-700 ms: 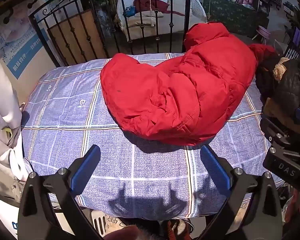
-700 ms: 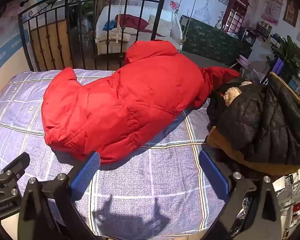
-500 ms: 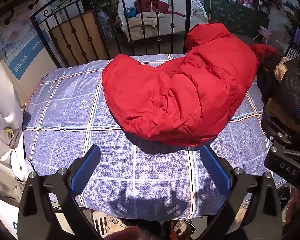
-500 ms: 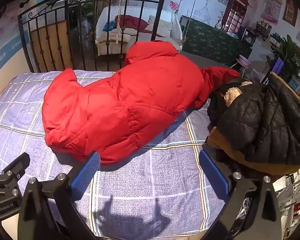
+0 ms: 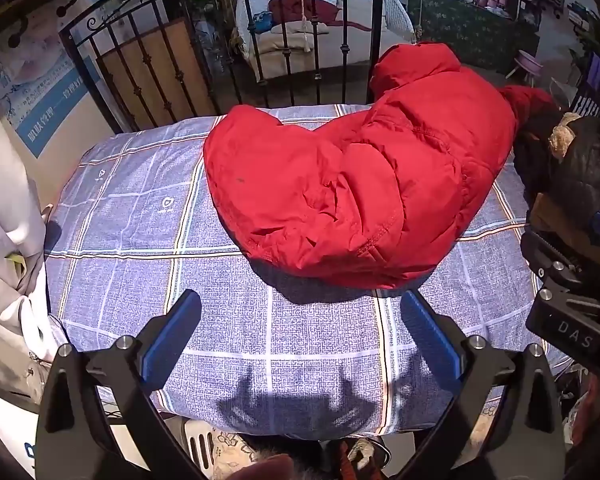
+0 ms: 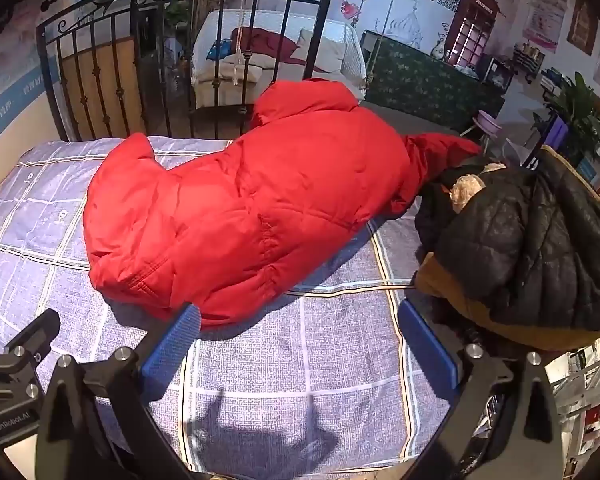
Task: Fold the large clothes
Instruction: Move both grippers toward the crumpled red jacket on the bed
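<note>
Red puffer jacket [image 5: 356, 184] just beyond the spread blue fingers [image 5: 172, 336], untouched.

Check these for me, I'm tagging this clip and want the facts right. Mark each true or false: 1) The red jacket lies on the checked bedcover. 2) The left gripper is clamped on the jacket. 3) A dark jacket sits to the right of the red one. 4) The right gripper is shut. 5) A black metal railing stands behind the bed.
1) True: red jacket on the bedcover.
2) False: the left gripper is open and empty.
3) True: dark jacket.
4) False: the right gripper is open.
5) True: railing.
</note>
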The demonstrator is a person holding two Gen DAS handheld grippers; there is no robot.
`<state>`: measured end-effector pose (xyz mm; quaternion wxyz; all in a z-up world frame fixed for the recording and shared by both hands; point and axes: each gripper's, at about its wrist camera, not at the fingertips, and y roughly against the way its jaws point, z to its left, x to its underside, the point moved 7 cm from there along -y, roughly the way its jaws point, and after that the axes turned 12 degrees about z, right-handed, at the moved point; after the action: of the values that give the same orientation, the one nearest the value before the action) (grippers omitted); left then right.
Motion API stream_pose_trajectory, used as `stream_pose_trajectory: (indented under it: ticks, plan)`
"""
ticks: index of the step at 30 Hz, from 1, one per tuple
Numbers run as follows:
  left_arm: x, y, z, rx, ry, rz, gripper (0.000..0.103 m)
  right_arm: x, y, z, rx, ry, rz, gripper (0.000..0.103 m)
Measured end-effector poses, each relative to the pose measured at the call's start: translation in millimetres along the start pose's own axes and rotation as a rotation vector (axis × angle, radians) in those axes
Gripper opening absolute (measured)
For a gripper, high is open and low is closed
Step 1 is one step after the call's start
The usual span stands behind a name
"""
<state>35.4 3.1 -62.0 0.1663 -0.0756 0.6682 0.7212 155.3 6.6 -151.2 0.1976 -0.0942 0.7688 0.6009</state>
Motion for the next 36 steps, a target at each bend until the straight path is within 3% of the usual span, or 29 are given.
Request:
stream_pose_trajectory:
  ticks: [36]
  plan:
    - [2,-16,8,-0.006,0.007,0.036,0.099,-6,6,8,0.004,0.021,-0.001,0.097]
